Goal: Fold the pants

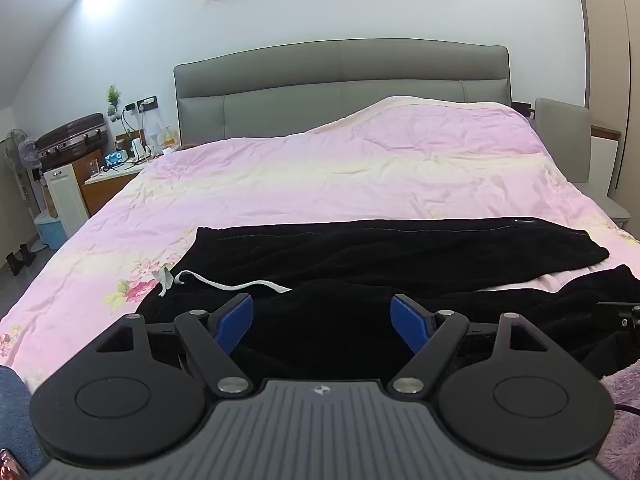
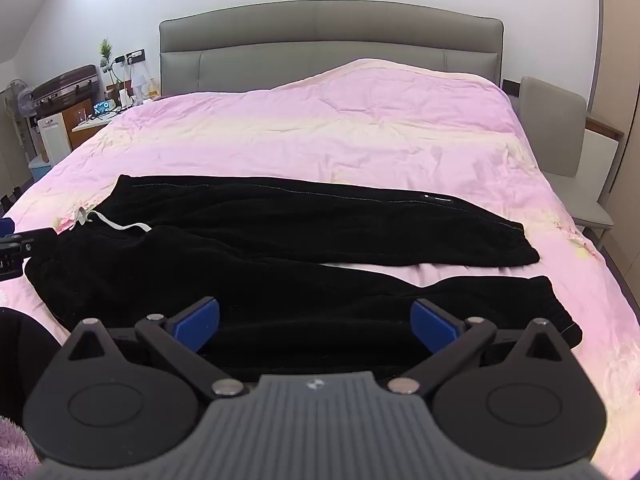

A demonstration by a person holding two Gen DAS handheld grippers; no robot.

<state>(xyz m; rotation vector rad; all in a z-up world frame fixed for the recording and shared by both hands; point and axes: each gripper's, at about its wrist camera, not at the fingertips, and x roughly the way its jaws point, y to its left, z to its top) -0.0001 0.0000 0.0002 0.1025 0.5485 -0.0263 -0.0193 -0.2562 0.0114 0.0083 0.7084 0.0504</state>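
Black pants lie spread across the near part of the pink bed, waist at the left with a white drawstring, both legs running right. In the left wrist view the pants and the drawstring lie just ahead. My left gripper is open over the waist end, blue pads wide apart, nothing between them. My right gripper is open over the near leg, close to its cuff. The left gripper also shows at the left edge of the right wrist view.
The pink floral quilt covers a wide bed with a grey headboard. A cluttered nightstand and suitcase stand at the far left. A grey chair stands at the bed's right side. Purple fuzzy fabric is near me.
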